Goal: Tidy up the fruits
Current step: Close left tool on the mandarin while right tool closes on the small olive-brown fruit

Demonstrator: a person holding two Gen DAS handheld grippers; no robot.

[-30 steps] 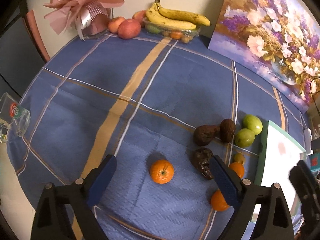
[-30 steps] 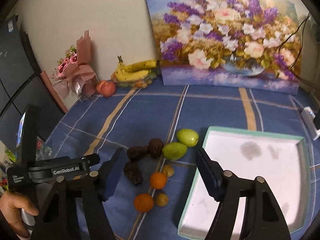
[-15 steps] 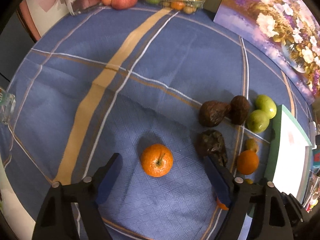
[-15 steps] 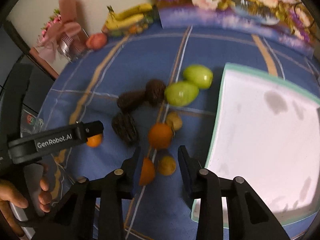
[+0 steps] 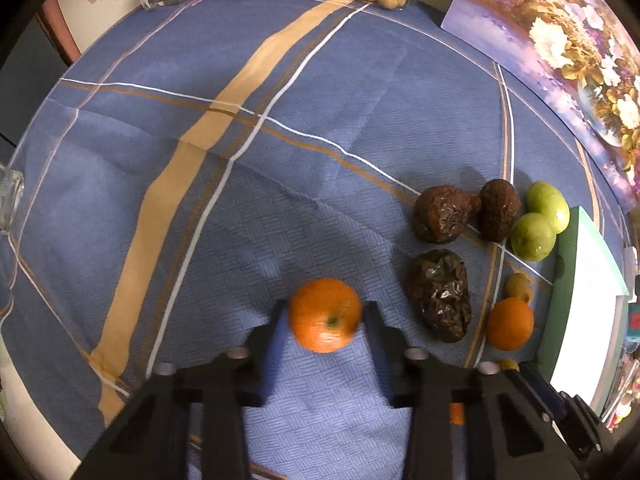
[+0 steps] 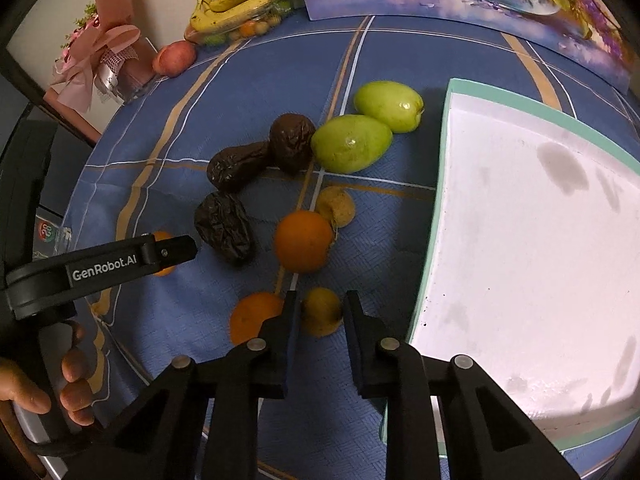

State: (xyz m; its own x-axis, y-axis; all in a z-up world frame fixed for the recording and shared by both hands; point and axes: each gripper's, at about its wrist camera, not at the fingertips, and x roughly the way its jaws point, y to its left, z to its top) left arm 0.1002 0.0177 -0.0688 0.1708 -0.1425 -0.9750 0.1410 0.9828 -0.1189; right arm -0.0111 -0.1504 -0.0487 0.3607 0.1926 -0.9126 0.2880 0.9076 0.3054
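My left gripper (image 5: 325, 312) is shut on an orange tangerine (image 5: 325, 315) low over the blue cloth. My right gripper (image 6: 320, 304) is shut on a small yellow-brown fruit (image 6: 321, 312) beside the white tray (image 6: 440, 184). On the cloth lie three dark wrinkled fruits (image 6: 224, 226), two green fruits (image 6: 351, 143), an orange (image 6: 304, 241), another orange (image 6: 252, 316) partly behind my right finger, and a small tan fruit (image 6: 338, 207). The left gripper shows in the right wrist view (image 6: 176, 250).
Bananas over a clear fruit box (image 6: 236, 4), a peach (image 6: 175, 58) and a pink bouquet (image 6: 104, 60) stand at the table's back. A flower painting (image 5: 560, 40) leans on the wall. A glass (image 5: 10, 204) stands at the left edge.
Both grippers moved down and forward and shut: the left on the tangerine, the right on the small yellow-brown fruit.
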